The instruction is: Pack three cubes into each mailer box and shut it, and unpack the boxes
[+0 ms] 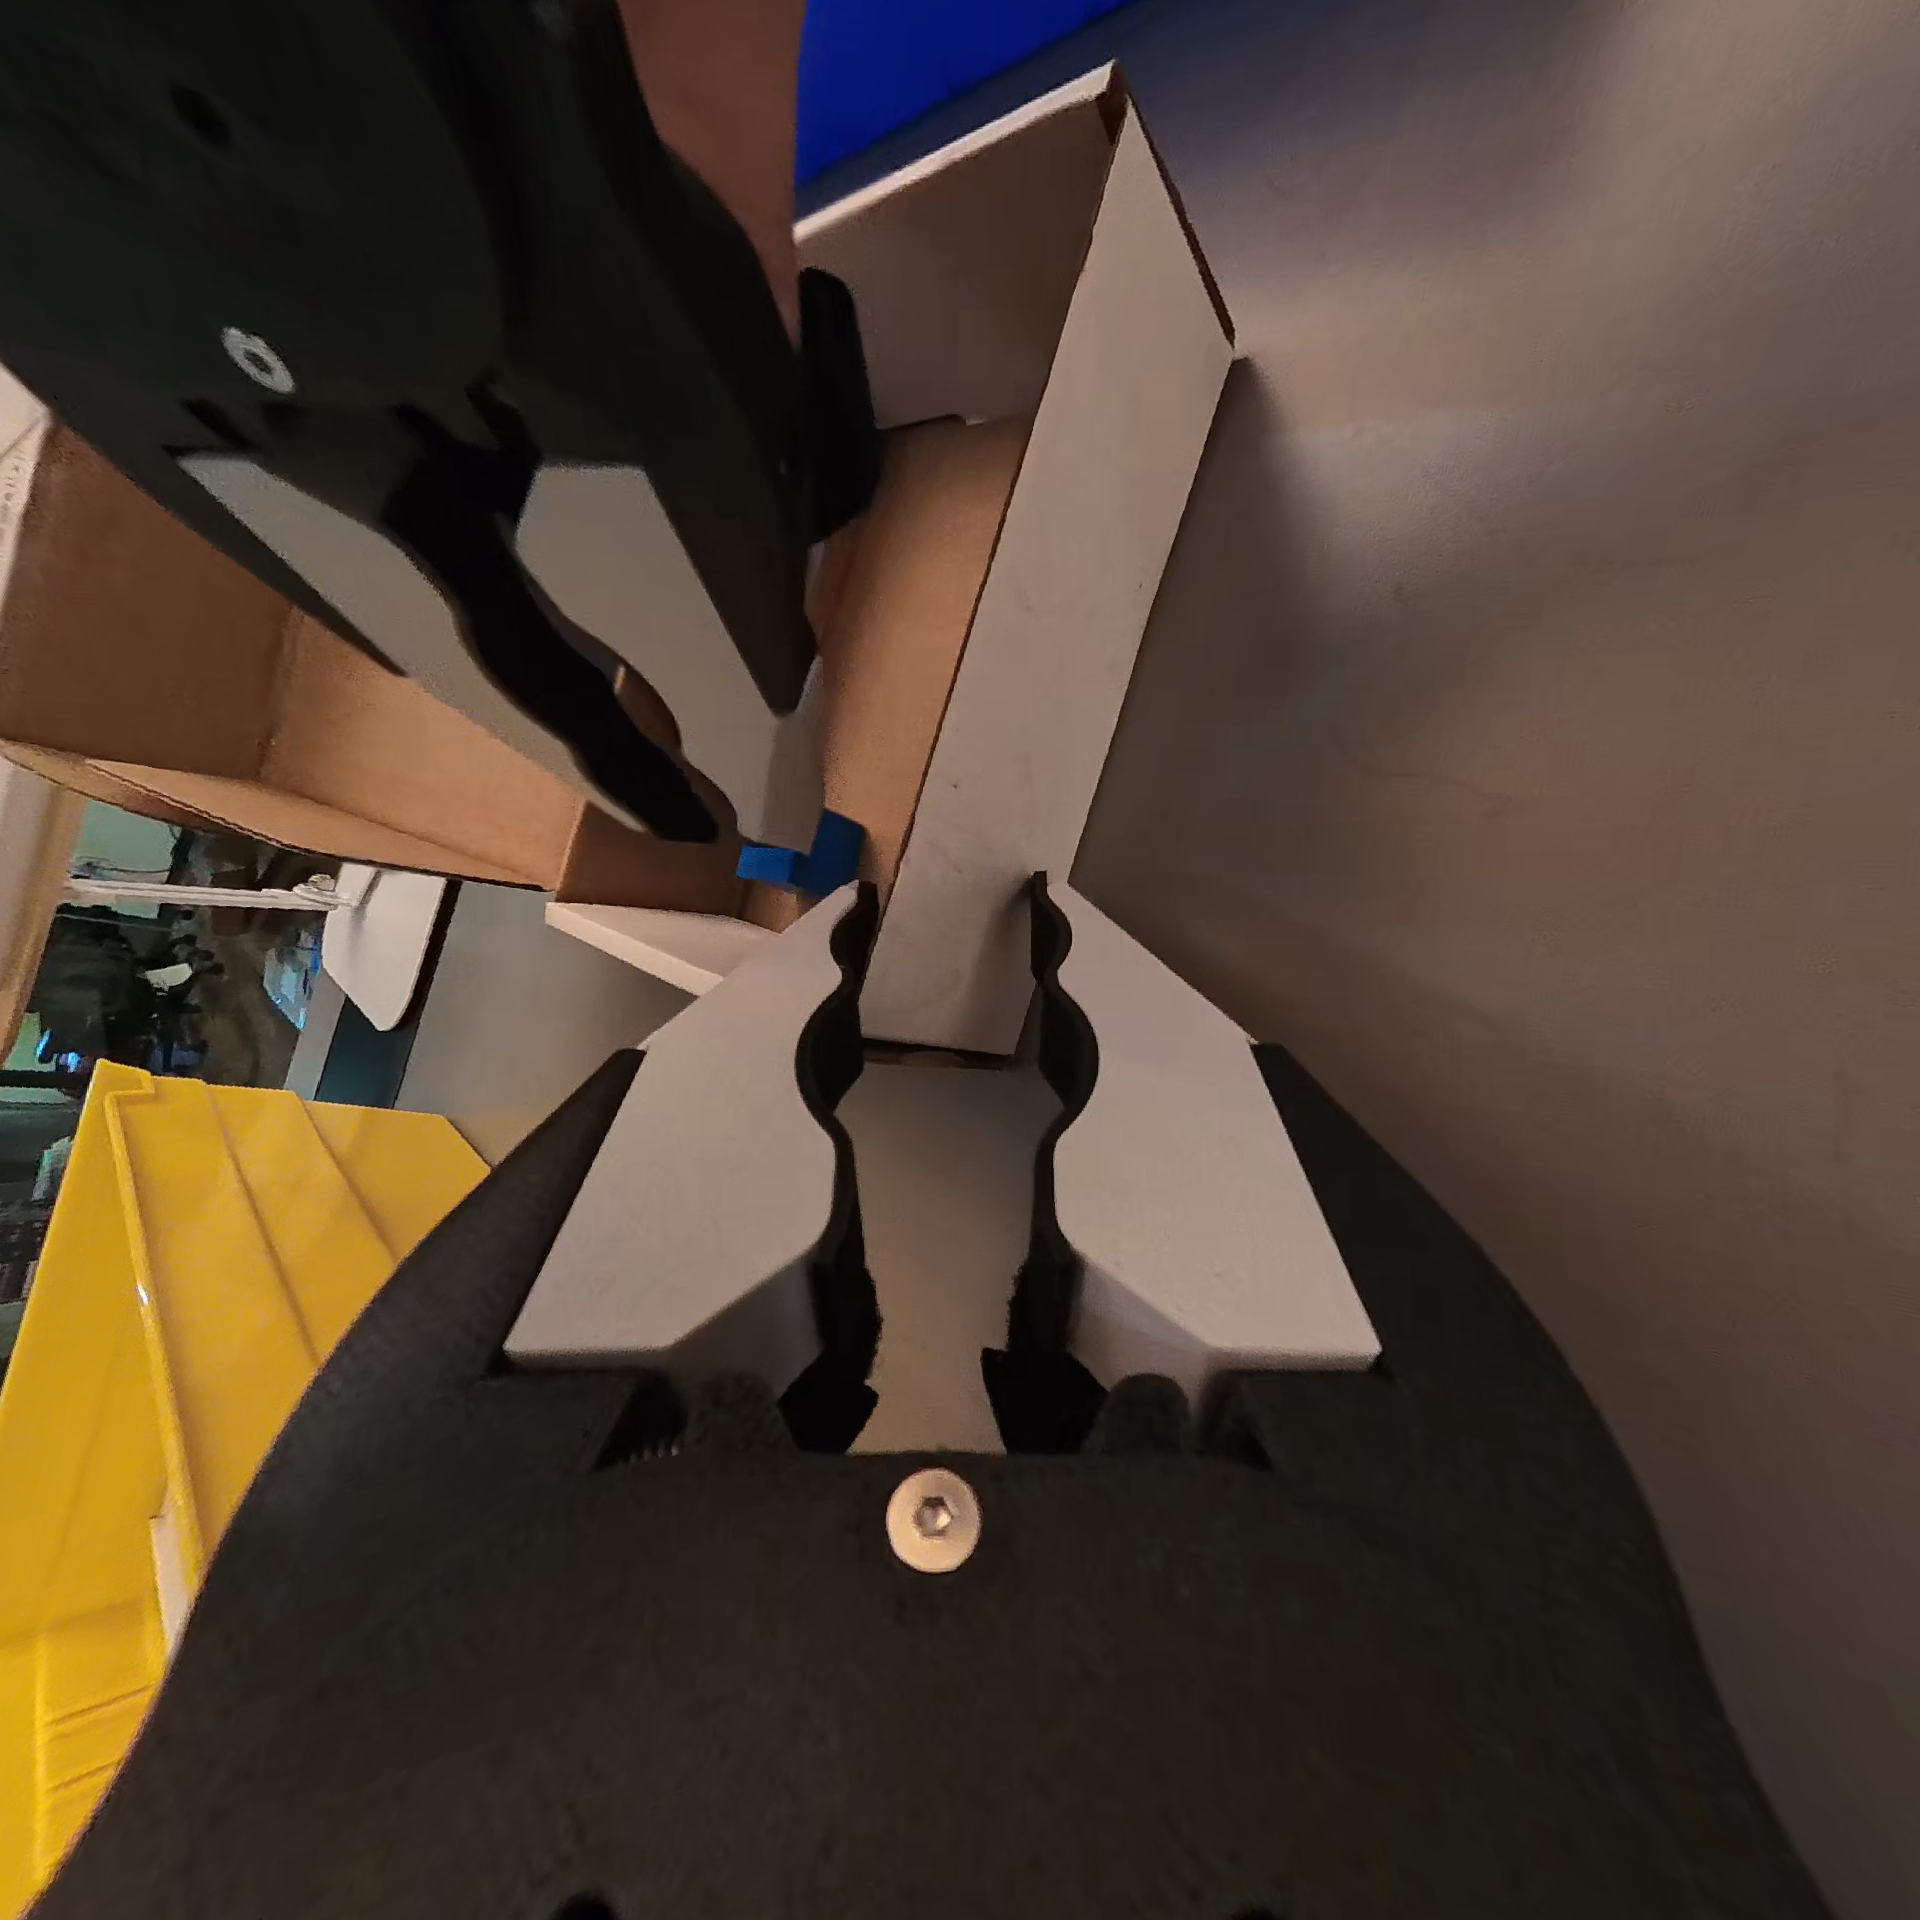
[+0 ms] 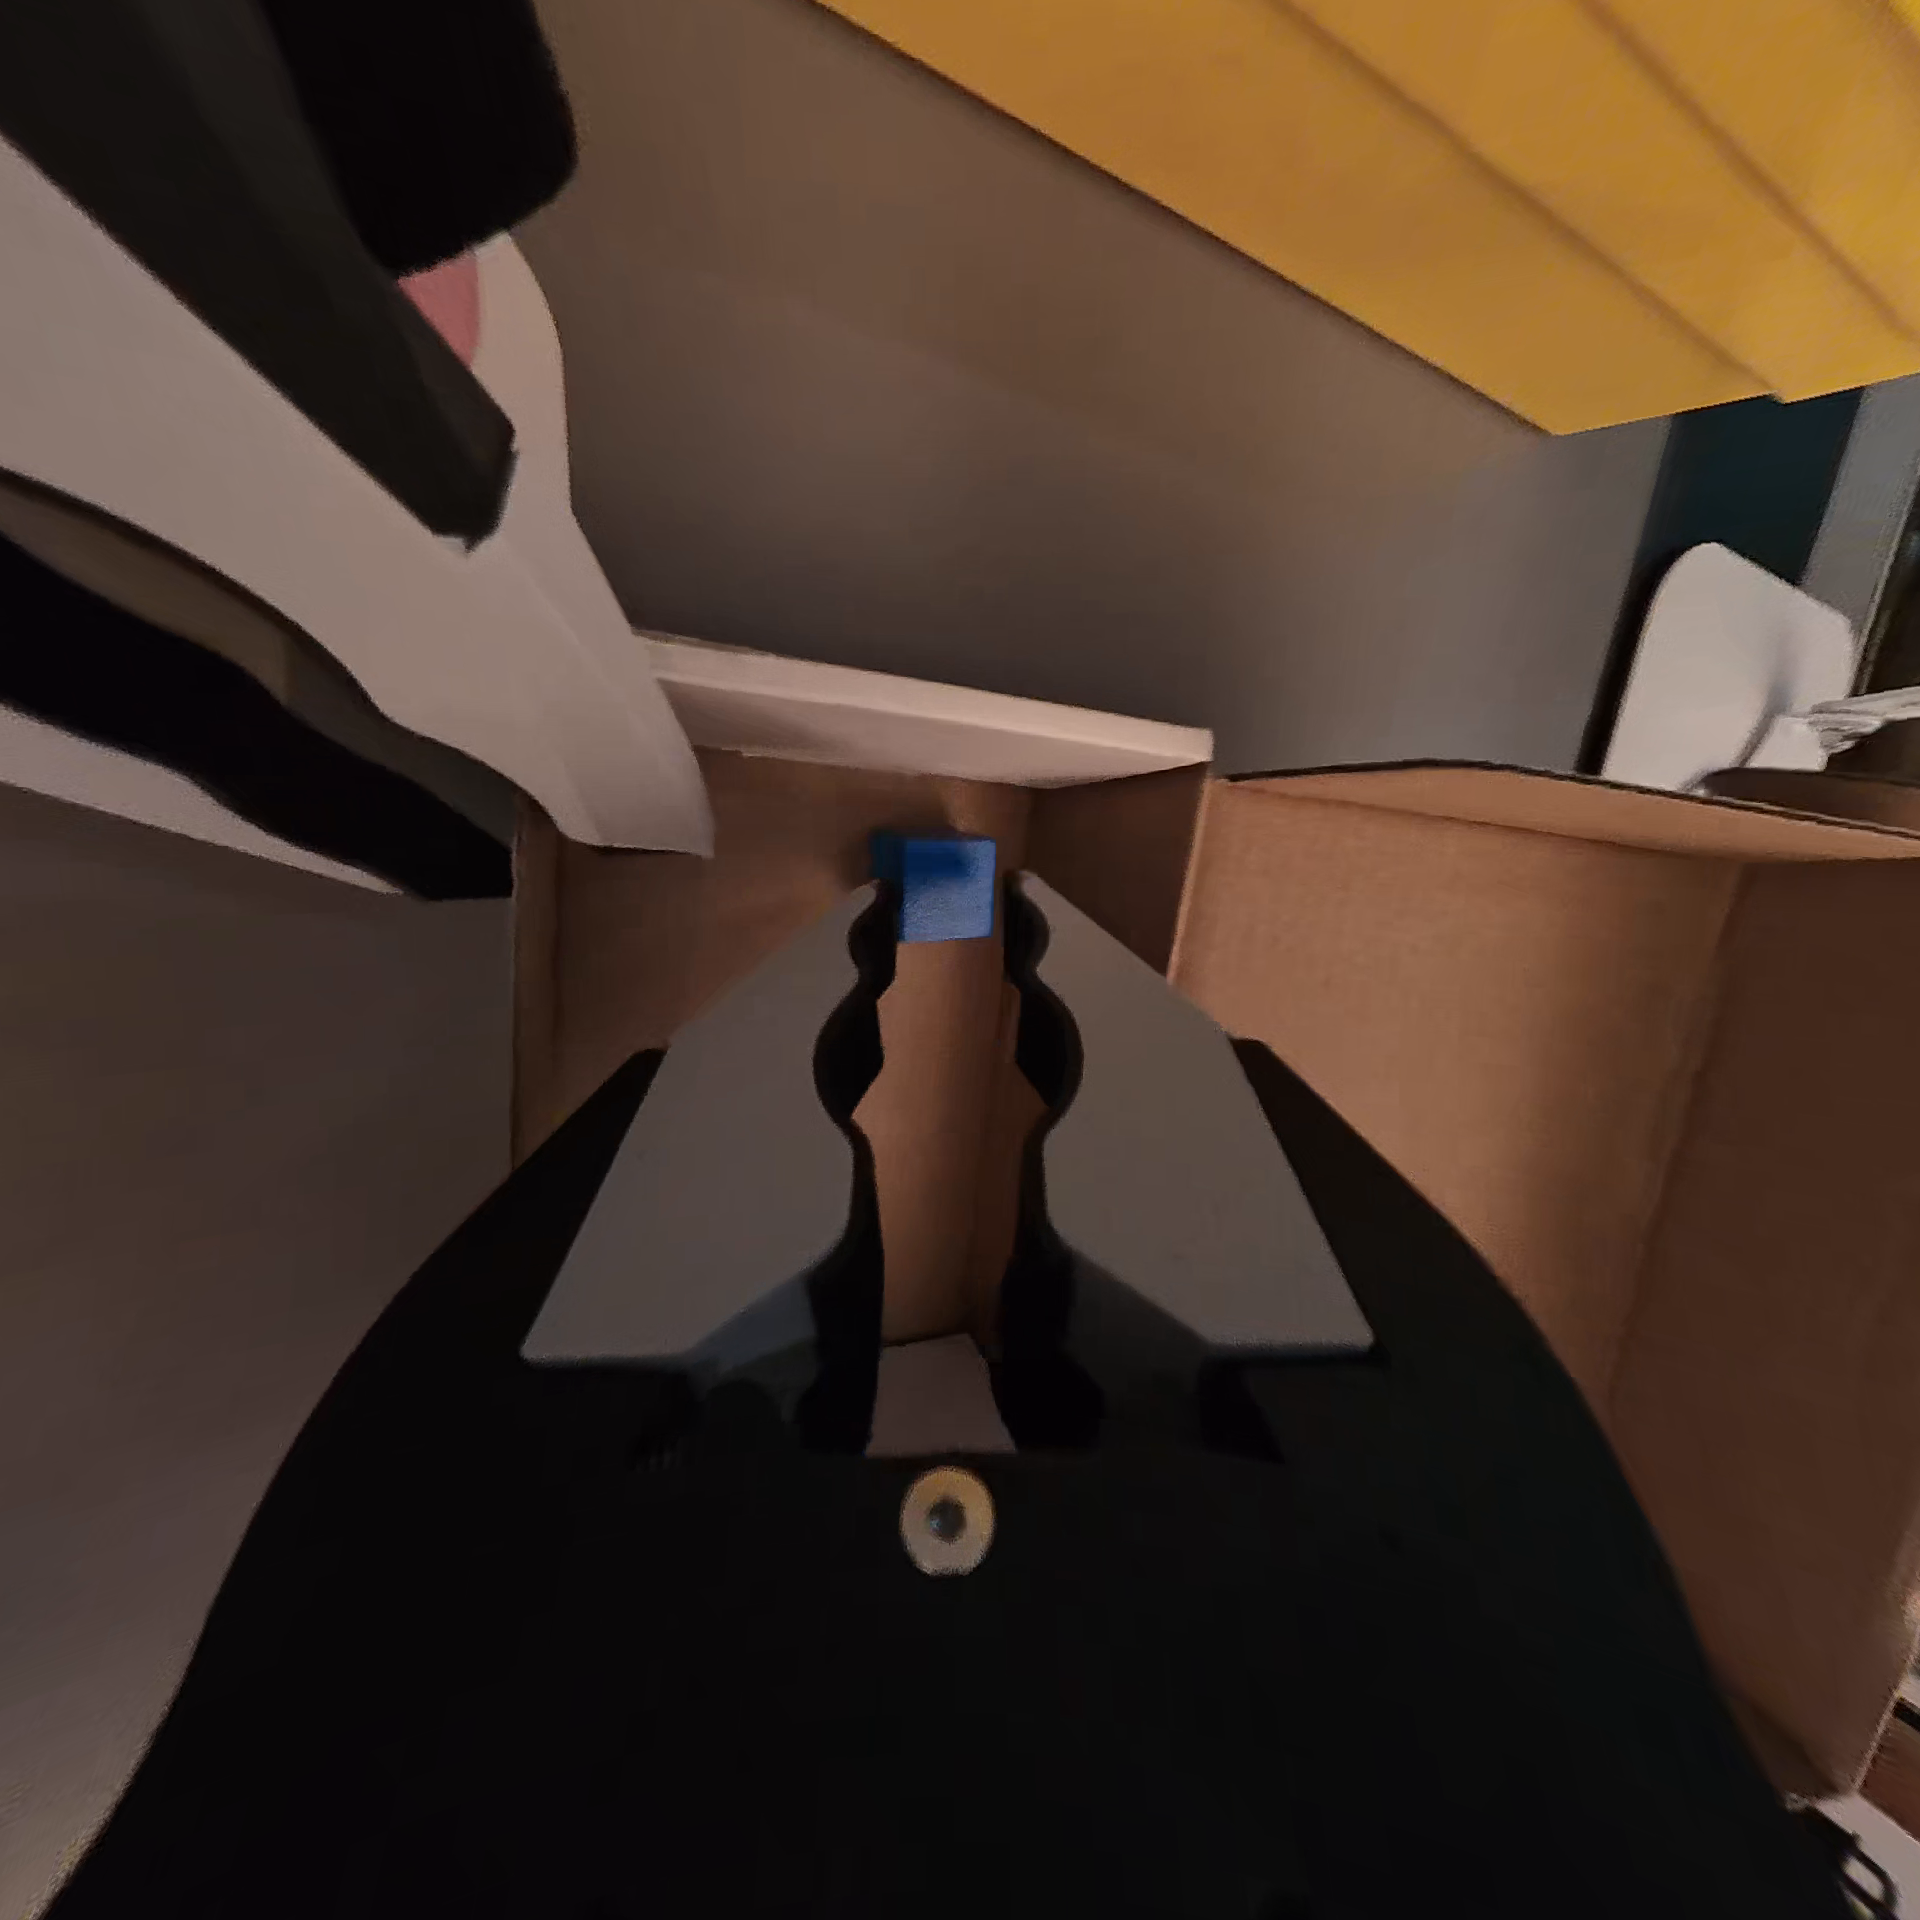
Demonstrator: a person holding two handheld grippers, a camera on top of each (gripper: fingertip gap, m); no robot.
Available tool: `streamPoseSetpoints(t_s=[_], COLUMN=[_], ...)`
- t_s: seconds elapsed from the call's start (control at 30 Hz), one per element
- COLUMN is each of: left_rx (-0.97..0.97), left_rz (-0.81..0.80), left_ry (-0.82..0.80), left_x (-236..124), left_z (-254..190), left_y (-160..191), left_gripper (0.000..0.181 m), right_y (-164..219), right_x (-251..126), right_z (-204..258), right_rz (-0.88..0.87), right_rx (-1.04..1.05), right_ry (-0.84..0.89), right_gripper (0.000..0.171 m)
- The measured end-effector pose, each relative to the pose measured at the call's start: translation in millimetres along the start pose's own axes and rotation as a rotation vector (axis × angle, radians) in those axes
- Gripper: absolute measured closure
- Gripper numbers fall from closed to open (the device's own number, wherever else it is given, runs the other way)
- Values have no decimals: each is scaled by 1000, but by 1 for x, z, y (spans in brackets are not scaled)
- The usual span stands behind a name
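A mailer box, white outside and brown inside, lies open on the grey table. My left gripper has its two fingers pressed on either side of the near end of the box's white wall. My right gripper is shut on a small blue cube and holds it low inside the box, near the far corner. In the left wrist view the right gripper reaches into the box from the upper left with the blue cube at its tips. A white finger of the left gripper shows blurred in the right wrist view.
A yellow plastic bin stands beside the box and also shows in the right wrist view. A brown cardboard panel rises right of the box. A white rounded object sits beyond it. The grey table runs along the white wall. Measured from the fingertips, the white rounded object is 35 cm or so from the right gripper and 40 cm from the left.
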State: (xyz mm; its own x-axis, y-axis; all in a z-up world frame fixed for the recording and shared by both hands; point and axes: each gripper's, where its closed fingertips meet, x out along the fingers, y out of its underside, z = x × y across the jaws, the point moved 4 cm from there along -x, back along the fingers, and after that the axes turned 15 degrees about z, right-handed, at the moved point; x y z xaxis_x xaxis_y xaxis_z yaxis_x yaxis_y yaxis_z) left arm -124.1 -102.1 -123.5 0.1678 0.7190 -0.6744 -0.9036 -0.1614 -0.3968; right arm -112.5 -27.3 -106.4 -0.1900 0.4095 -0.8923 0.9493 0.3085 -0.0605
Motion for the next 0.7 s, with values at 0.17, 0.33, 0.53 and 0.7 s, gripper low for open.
streamPoseSetpoints(t_s=[0.17,0.33,0.53,0.7], left_rx=[7,5,9,23], left_rz=[4,3,4,15], left_ry=[-5,-5,-6,-15], left_x=[0,0,0,0], left_z=[-1,-1,-1,-1], left_y=[0,0,0,0], left_gripper=[153,153,153,153], right_y=[1,1,68,197], right_x=[16,-2,-106,-124], right_z=[0,-5,-40,-17], right_rz=[58,10,17,153], right_rx=[99,94,172,364], right_ry=[-111,-88,124,-45], right_gripper=[126,149,149,149])
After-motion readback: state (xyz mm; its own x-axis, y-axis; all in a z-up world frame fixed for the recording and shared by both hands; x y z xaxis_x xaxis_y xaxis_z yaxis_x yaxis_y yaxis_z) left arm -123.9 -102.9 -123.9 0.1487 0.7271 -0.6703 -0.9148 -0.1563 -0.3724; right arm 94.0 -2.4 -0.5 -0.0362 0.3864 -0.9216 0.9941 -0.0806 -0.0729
